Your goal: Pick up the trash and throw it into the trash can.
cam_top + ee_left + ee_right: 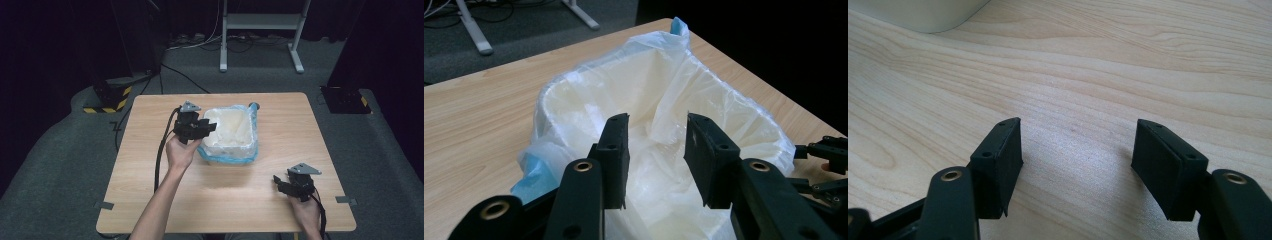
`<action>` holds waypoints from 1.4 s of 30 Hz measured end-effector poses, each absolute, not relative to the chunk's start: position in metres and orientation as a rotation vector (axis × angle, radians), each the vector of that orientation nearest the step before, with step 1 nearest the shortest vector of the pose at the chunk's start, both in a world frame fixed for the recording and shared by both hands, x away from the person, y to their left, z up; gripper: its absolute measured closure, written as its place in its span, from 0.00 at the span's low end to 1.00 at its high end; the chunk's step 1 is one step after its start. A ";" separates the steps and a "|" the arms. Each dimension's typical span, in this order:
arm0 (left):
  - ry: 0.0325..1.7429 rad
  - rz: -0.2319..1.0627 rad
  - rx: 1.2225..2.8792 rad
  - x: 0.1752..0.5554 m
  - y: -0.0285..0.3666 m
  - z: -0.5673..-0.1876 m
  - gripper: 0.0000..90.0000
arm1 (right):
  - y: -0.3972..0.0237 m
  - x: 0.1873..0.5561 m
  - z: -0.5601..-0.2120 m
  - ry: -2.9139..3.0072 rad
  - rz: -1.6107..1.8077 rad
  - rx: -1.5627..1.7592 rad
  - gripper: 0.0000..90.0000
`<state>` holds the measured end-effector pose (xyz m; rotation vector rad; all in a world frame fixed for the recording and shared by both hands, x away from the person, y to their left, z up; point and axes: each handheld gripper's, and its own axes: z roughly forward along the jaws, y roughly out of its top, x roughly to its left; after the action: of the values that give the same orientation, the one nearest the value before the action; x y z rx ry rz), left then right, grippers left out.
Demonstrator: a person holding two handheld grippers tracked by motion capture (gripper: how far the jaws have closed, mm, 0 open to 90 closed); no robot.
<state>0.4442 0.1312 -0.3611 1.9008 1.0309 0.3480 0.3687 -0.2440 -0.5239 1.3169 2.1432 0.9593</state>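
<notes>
While the left hand [181,152] holds its tongs [209,126] at the left rim of the bin [215,150], their jaws stand parted with nothing pressed between them. Seen in the left gripper view, these left tongs [657,145] hover over the mouth of the bin [544,107], above the loose folds of the translucent plastic bag [659,85] that lines it, and the pads do not touch the film. The bag [227,127] is draped over the rim, with a blue edge hanging down the front and left of the bin. The bin stands on the wooden table [150,165], around the middle and a little toward the far edge. Farther right, well apart from the bin, the right hand [306,214] rests near the front right corner of the table with the right tongs [281,181] pointing left. In the right gripper view the right tongs [1078,150] are released, jaws wide apart over bare table [1098,75] wood, gripping nothing.
</notes>
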 end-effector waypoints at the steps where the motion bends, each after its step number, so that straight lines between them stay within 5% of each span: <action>1: 1.029 0.355 1.898 0.441 0.133 -0.361 0.68 | -0.244 0.369 -0.524 2.143 0.959 1.317 0.40; 42: 0.988 0.388 1.846 0.373 0.169 -0.381 0.63 | -0.244 0.369 -0.524 2.141 0.960 1.320 0.40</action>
<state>0.3734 0.1686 -0.3815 1.8456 0.9877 0.3881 0.3686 -0.2439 -0.5239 1.3202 2.1412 0.9604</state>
